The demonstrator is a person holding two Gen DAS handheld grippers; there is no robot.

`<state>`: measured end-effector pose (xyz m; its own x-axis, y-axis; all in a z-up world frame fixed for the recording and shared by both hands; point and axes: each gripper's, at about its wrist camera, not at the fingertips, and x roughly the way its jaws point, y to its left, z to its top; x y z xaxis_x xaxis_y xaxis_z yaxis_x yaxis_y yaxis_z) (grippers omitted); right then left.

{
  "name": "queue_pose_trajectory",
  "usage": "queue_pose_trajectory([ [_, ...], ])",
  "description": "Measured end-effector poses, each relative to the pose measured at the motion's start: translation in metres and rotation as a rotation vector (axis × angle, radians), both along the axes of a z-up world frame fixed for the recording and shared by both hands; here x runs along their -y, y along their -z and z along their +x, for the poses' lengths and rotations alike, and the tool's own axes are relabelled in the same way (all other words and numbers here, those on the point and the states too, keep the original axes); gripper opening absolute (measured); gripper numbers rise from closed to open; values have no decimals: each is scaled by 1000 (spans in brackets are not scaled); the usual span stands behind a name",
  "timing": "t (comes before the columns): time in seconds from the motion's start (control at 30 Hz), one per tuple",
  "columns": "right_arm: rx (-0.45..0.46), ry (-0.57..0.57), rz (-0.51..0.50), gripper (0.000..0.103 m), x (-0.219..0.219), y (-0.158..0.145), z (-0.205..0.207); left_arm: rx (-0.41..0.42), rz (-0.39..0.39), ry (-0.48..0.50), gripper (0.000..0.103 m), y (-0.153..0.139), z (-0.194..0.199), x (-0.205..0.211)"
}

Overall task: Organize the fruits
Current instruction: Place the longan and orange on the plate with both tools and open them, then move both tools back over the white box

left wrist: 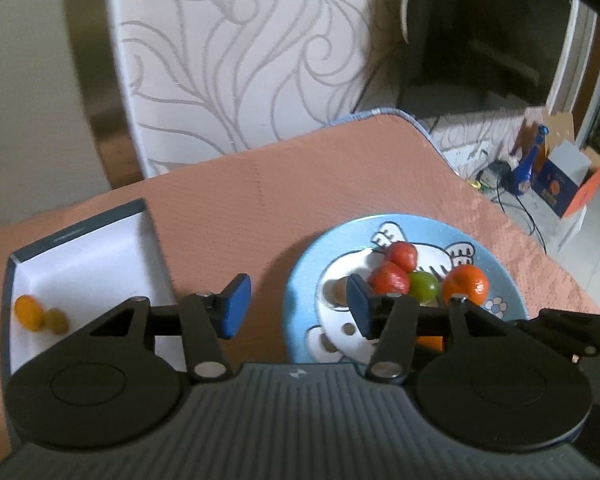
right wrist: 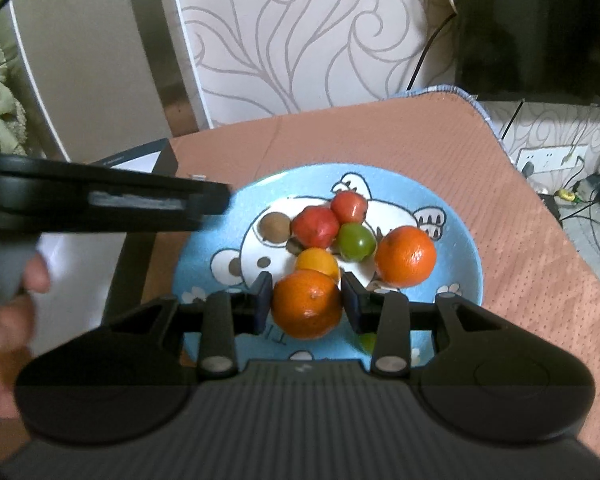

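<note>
Currently, right gripper (right wrist: 306,307): jaws are seated either side of the near orange (right wrist: 307,305), at lower centre of the plate (right wrist: 466,280); full clamping cannot be told.
Left gripper (left wrist: 298,306): jaws are held apart, nothing between them.
Box (left wrist: 80,258): seen at left of frame, well apart from the plate.
Nearer arm: right.

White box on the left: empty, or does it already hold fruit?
Not empty. The white box holds two small fruits in its near-left corner: an orange one and a duller yellowish one.
</note>
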<state>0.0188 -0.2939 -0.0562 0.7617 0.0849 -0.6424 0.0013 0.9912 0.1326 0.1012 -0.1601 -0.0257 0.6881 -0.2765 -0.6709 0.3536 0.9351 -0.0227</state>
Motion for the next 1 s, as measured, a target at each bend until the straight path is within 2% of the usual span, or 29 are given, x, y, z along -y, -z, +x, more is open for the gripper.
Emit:
queue_pose_trajectory([
  [0.03, 6, 6, -8, 42, -1, -1, -1, 2, -3, -7, 59, -1, -1, -5],
  [0.13, 43, 31, -21, 50, -3, -6, -5, -1, -16, -33, 59, -1, -3, -23],
  [0.23, 74, 48, -25, 51, -6, -13, -8, -1, -22, -65, 59, 0, -5, -39],
  [0.33, 116, 18, -16, 51, -14, -25, -7, 10, -31, -111, 59, -1, -9, -62],
  [0.53, 143, -143, 2, 50, -60, -37, 12, 27, -12, -242, 59, -3, -14, -116],
  [0.7, 127, -292, -4, 50, -110, -33, 38, 44, -3, -342, 59, -9, -14, -161],
  [0.77, 115, -344, -3, 46, -131, -30, 45, 42, -4, -379, 59, -10, -14, -177],
  [1.0, 60, -464, -11, 43, -197, -14, 85, 35, 3, -425, 59, -14, -11, -209],
])
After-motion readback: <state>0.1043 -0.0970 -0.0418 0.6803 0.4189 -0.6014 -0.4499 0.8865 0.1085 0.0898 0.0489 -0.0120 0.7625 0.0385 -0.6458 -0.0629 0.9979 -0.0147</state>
